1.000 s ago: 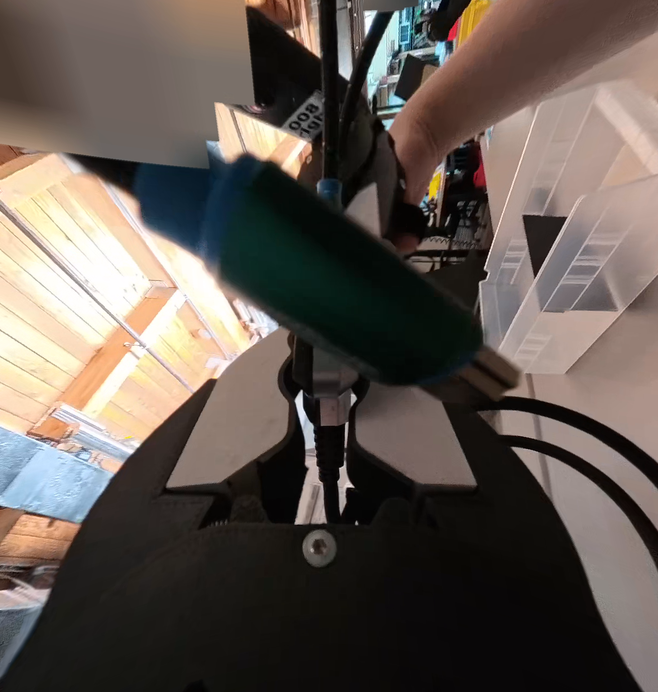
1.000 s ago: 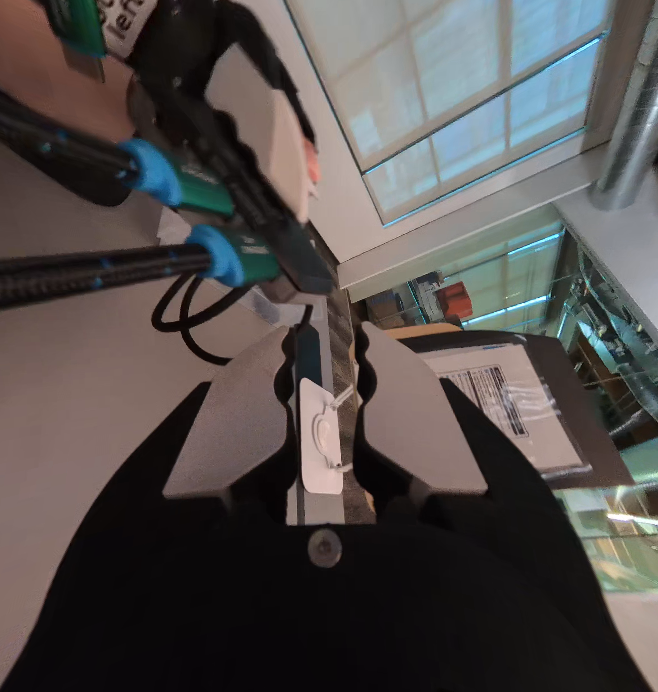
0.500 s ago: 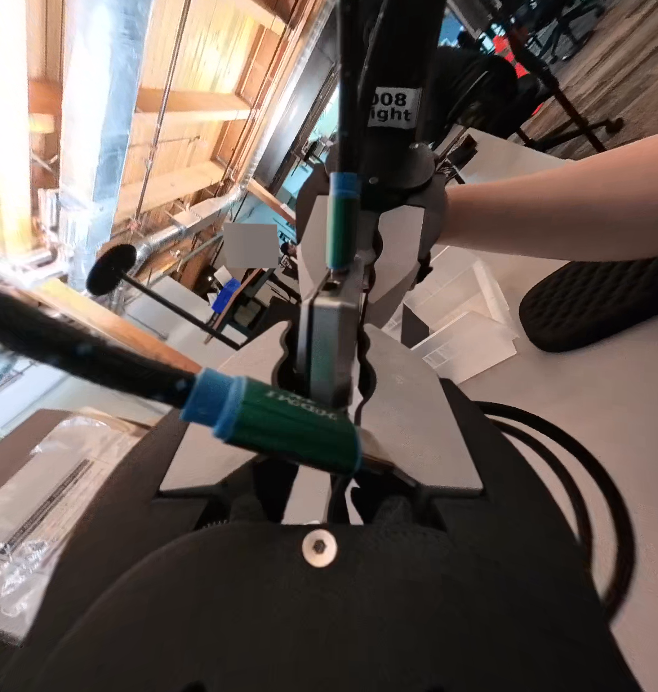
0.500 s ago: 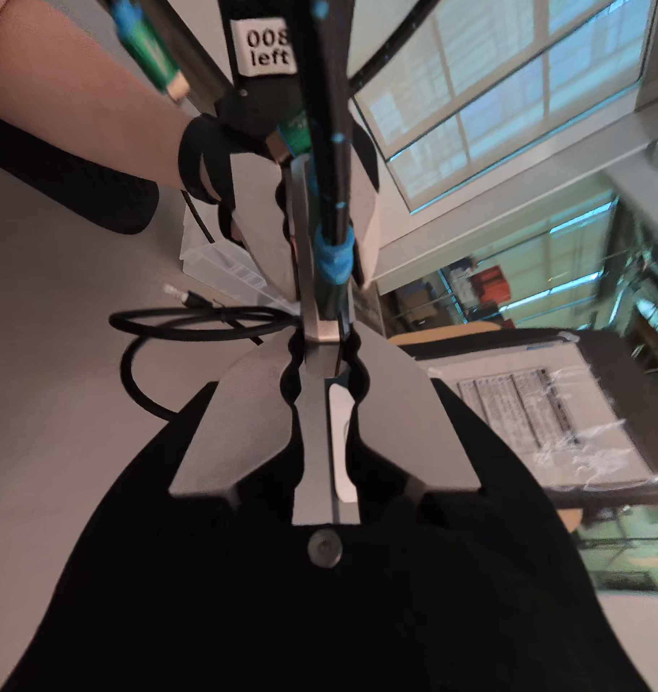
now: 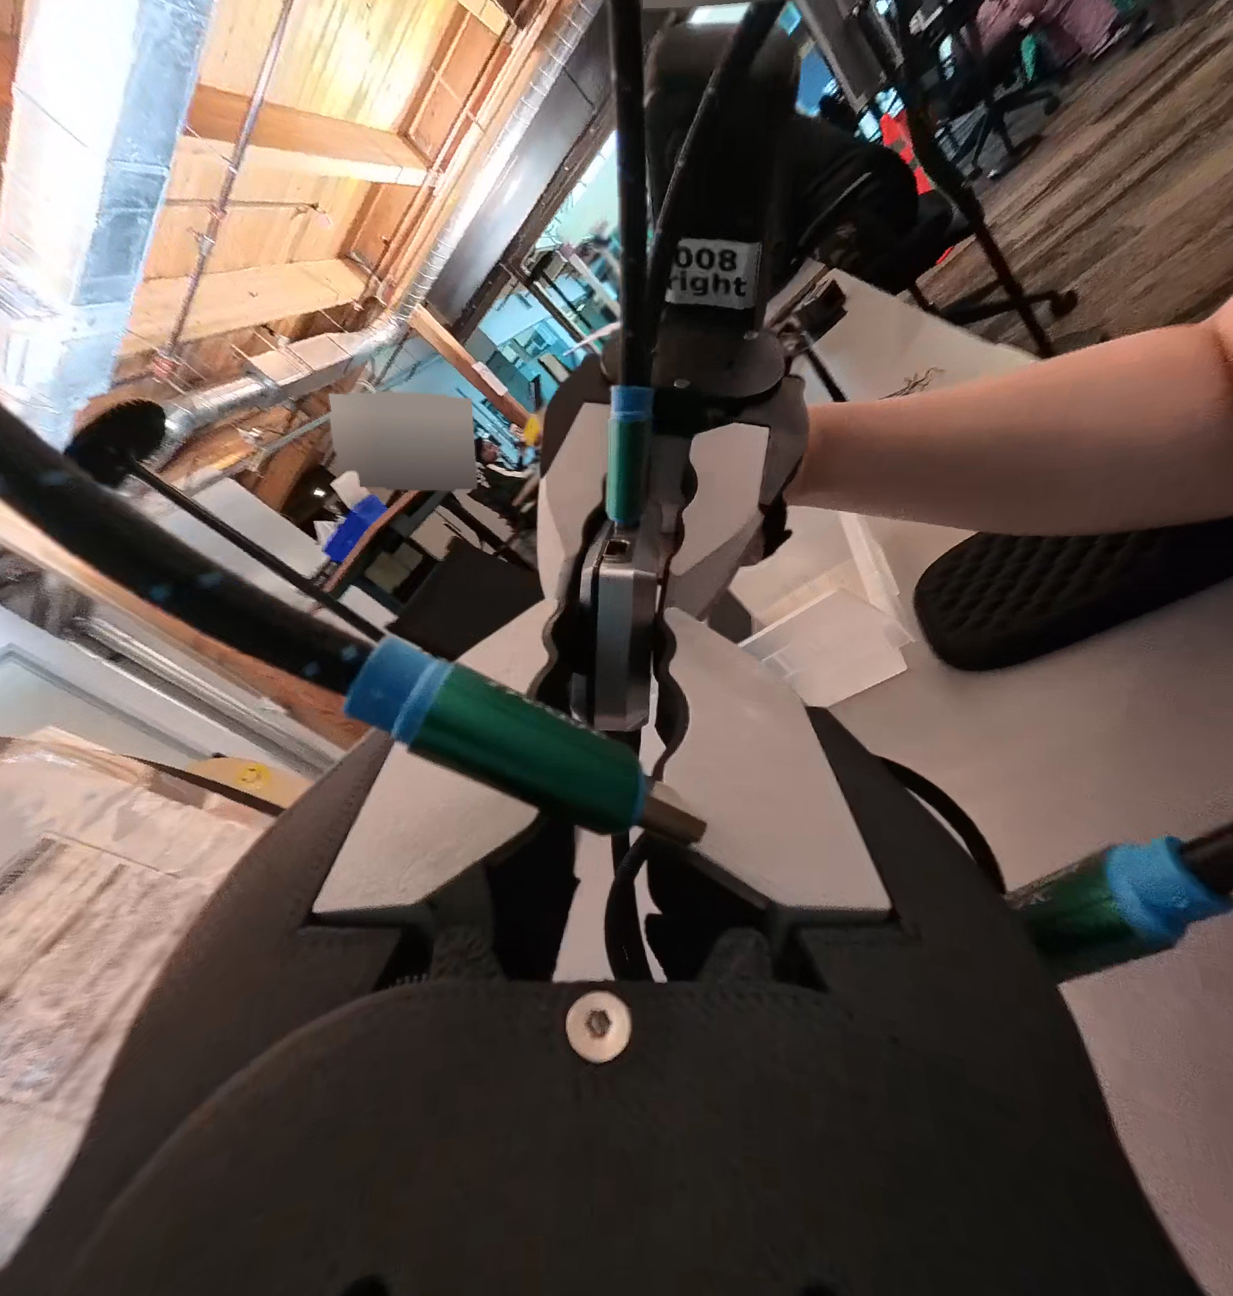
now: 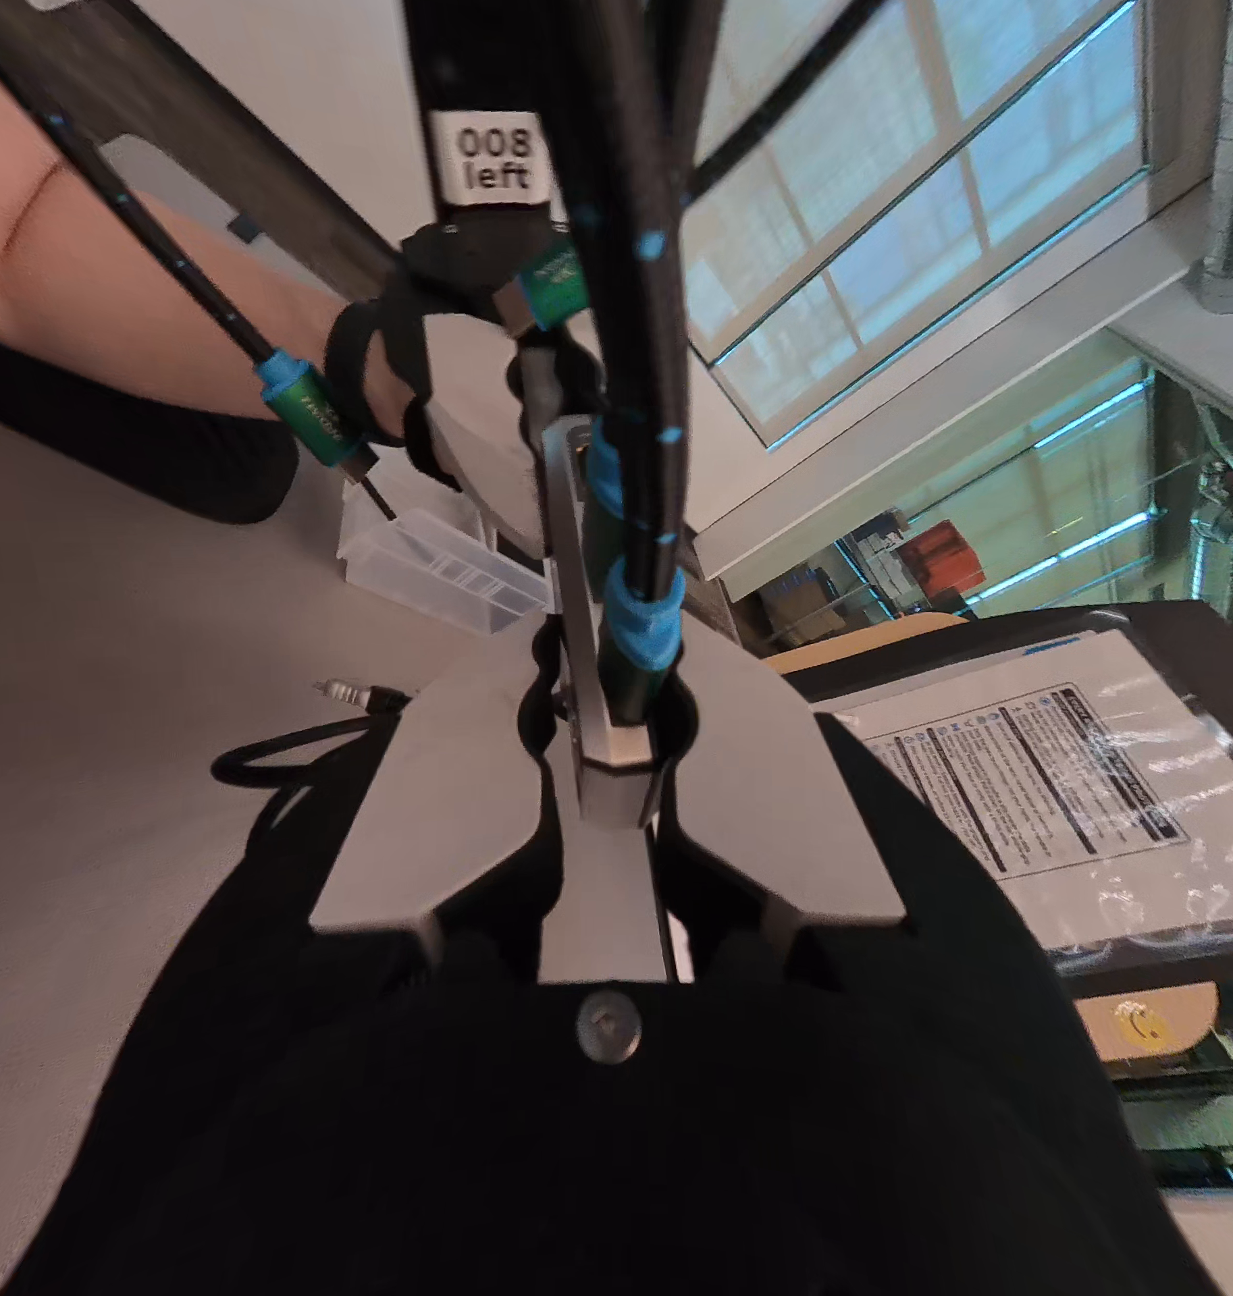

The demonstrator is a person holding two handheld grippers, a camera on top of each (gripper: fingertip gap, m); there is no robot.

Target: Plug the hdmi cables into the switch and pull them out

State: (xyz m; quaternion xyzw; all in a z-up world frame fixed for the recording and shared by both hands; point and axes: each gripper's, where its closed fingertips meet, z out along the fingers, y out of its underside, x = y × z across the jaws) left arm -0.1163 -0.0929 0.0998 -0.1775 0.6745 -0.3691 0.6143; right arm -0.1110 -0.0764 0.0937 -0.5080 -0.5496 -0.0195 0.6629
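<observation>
Two grippers are facing each other above a pale table (image 5: 1091, 701), and both are closing on the same grey metal switch (image 5: 617, 631), one at each end. In the left wrist view, the left gripper (image 5: 610, 666) is pinching the near end of the switch between its grey fingers (image 5: 740, 736). The right gripper (image 5: 652, 519) is clamping the far end, and a bare forearm (image 5: 1020, 449) is reaching in from the right behind it. The switch is being held clear of the table, edge-on to both cameras.

In the right wrist view, the right gripper (image 6: 610, 729) is gripping the switch (image 6: 578, 631) at its near end, and the left gripper (image 6: 529, 449) is holding the far end. Two green plugs with blue collars (image 6: 635, 631) are sitting side by side along the right face of the switch, their black braided cables (image 6: 635, 280) running upward.

One loose green plug (image 5: 522, 754) is hanging across the left gripper's fingers in the left wrist view, its metal tip bare and in no socket. A second loose green plug (image 5: 1105, 905) is showing at the right edge. Another green plug (image 5: 625, 463) is standing at the far end of the switch, next to an open port.

A clear plastic bin (image 6: 445, 568) and a thin black cord (image 6: 298, 750) are lying on the table. A black wrist rest (image 5: 1091, 589) is lying beneath the forearm.
</observation>
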